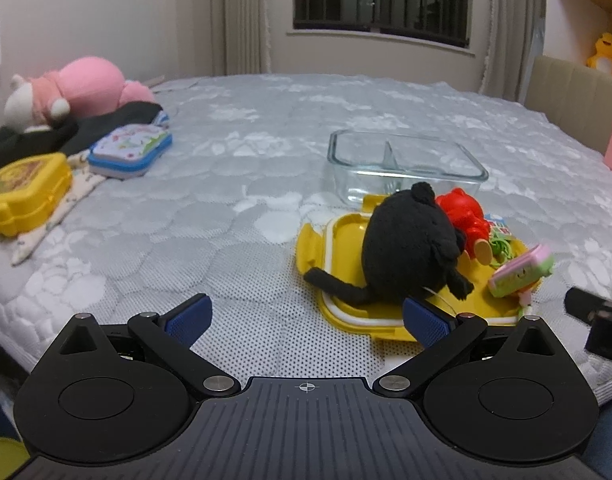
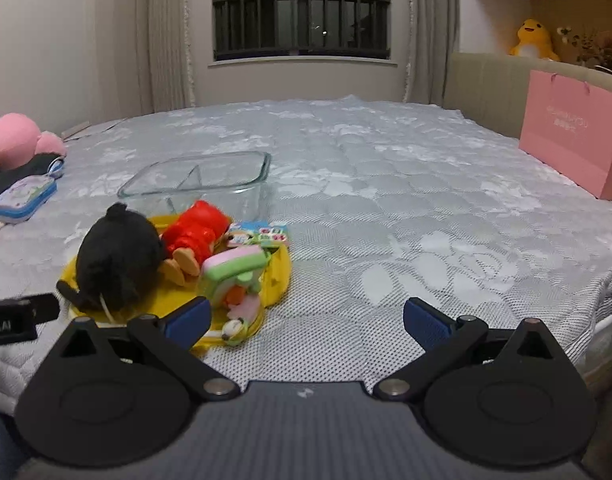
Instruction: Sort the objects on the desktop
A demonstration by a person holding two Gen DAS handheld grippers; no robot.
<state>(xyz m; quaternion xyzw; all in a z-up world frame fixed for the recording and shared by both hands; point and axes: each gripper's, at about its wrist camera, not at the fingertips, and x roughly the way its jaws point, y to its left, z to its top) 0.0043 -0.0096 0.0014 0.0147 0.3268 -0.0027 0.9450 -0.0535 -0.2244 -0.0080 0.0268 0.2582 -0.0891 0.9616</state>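
Note:
A yellow lid [image 1: 337, 236] [image 2: 280, 272] lies on the bed with toys piled on it: a black plush cat [image 1: 409, 252] [image 2: 118, 256], a red figure [image 1: 465, 216] [image 2: 198, 228], a pink-and-green toy [image 1: 521, 272] [image 2: 234, 268] and a small colourful card [image 2: 262, 236]. Behind them stands an empty clear glass container [image 1: 401, 160] [image 2: 202, 178] with a divider. My left gripper [image 1: 306, 320] is open, low over the mattress just left of the lid, nothing between its fingers. My right gripper [image 2: 307, 320] is open too, to the right of the pile, empty.
At the far left lie a yellow lunch box [image 1: 26, 188], a blue-rimmed tin [image 1: 130, 152] [image 2: 24, 196], dark cloth [image 1: 34, 136] and a pink plush [image 1: 86, 88] [image 2: 14, 140]. A pink paper bag [image 2: 573, 148] stands at the right by the headboard. The grey quilted mattress [image 2: 425, 220] stretches behind.

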